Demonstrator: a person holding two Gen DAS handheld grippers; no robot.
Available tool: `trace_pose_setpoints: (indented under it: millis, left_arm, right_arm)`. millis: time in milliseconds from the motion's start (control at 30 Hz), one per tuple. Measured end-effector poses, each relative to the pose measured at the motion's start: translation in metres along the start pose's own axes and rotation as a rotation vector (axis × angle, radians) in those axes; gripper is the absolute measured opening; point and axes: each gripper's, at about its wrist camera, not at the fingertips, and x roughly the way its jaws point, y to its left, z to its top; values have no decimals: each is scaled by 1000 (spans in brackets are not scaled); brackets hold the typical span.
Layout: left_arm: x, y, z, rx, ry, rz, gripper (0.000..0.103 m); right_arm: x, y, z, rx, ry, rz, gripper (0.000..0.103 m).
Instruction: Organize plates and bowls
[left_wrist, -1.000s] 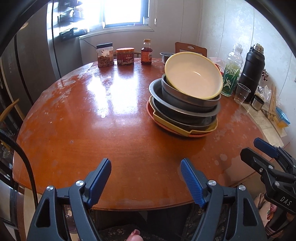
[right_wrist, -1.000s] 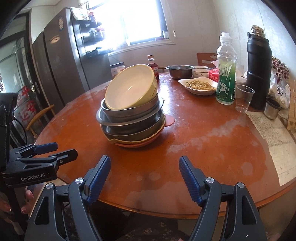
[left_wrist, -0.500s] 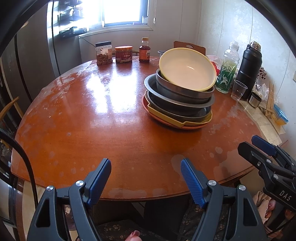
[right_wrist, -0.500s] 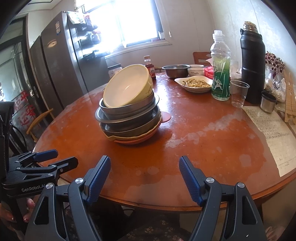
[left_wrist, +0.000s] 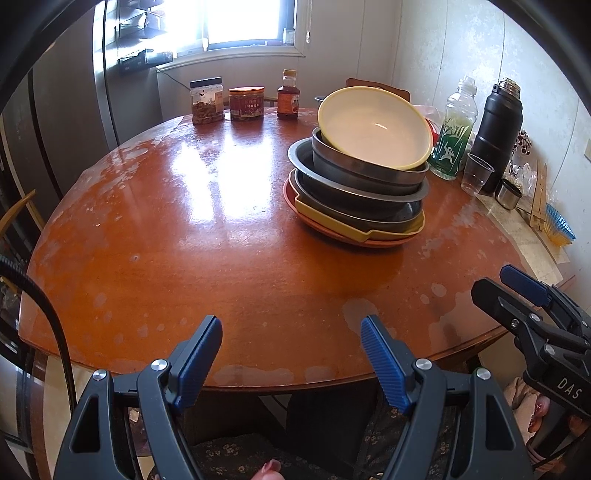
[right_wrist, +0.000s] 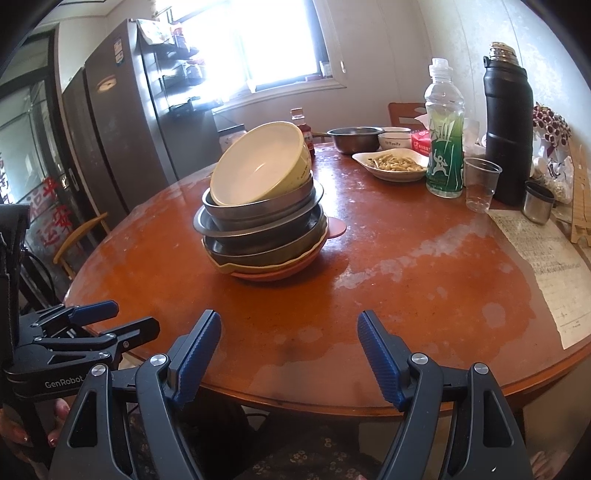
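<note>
Now stack (left_wrist: 360, 173) lower, farther — claws unchanged

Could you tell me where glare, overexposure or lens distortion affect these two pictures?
Left wrist view: the window is blown out white, and its glare streaks the table; the fisheye bends the table edge and darkens the corners. Right wrist view: the window is overexposed again, the fridge bows, while the yellow bowl stays sharp.

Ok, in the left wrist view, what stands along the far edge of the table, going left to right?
Clear jar with a black lid → squat red-labelled jar with an orange lid → small brown sauce bottle → stack of bowls and plates topped by a tilted yellow bowl → green-labelled clear plastic bottle → tall black thermos flask.
</note>
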Motion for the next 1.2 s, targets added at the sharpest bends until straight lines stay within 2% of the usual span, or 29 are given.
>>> trace_pose_setpoints:
  millis: [1200]
  left_arm:
    - [1, 0, -2, 11, 8, 8, 77]
  right_arm:
    - [-2, 0, 0, 1, -10, 0, 78]
